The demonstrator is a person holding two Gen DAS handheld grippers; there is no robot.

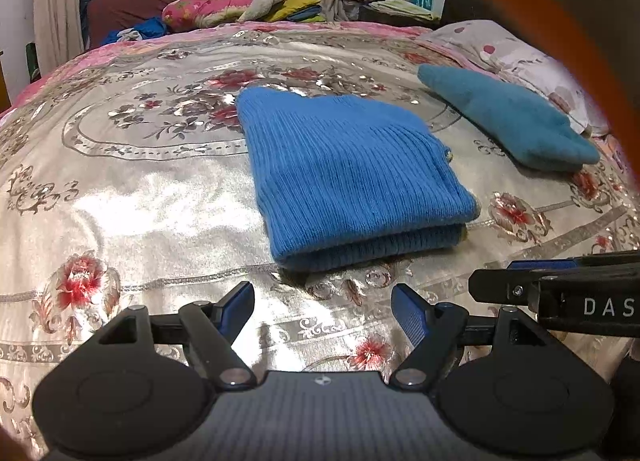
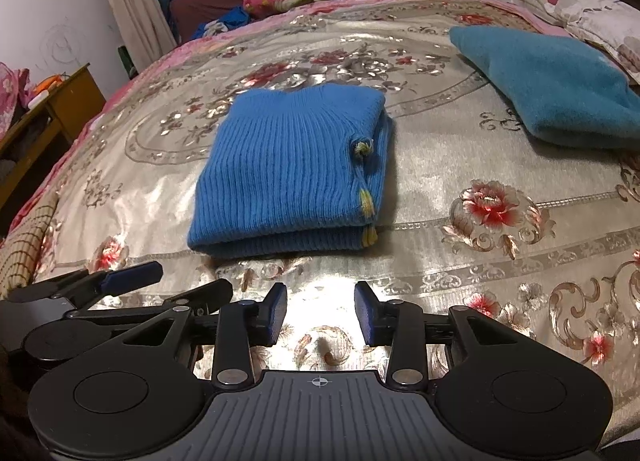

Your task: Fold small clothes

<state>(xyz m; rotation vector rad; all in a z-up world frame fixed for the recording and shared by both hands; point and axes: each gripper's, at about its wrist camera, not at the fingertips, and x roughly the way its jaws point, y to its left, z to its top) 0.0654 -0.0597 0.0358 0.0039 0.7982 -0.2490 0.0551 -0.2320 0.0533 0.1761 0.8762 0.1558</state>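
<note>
A bright blue ribbed knit garment (image 1: 352, 177) (image 2: 292, 173) lies folded into a thick rectangle on the floral satin bedspread (image 1: 120, 189) (image 2: 440, 141), with yellow trim showing at its right edge. My left gripper (image 1: 323, 307) hovers just short of its near edge, open with nothing between the fingers. My right gripper (image 2: 321, 311) is also open and empty, close to the same near edge. In the left wrist view the right gripper's fingers (image 1: 560, 285) reach in from the right. A teal fleece garment (image 1: 508, 117) (image 2: 560, 85) lies folded at the far right.
A spotted pillow (image 1: 520, 57) (image 2: 580, 1) sits behind the teal garment. Piled bedding and clothes (image 1: 224, 9) lie on a maroon couch beyond the bed. A wooden cabinet (image 2: 60, 101) stands left of the bed, and a checked cloth (image 2: 24, 253) lies at the bed's left edge.
</note>
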